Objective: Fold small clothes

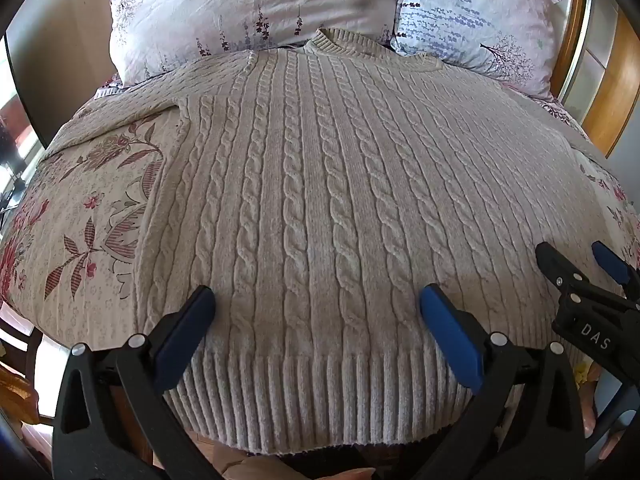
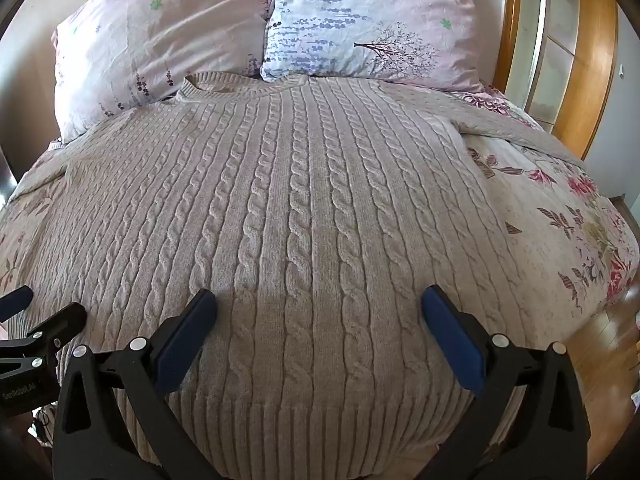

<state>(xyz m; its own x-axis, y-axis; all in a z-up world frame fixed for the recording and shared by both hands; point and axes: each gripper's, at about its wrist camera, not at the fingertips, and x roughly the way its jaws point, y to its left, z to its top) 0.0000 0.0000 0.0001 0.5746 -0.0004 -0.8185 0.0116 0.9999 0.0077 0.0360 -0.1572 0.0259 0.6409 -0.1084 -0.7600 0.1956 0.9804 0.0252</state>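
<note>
The cable-knit sweater (image 1: 316,184) lies flat on the bed (image 1: 92,208), collar at the pillows (image 2: 160,40), hem at the near edge, where left gripper (image 1: 318,300) and right gripper (image 2: 319,300), both spread, hover; thick, soft, probably heavy, best pinched by its ribbed hem corners.

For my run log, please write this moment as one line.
stage: before first fold | sweater: flat on bed, sleeves spread | left tongs: open above hem, empty | right tongs: open above hem, empty
</note>
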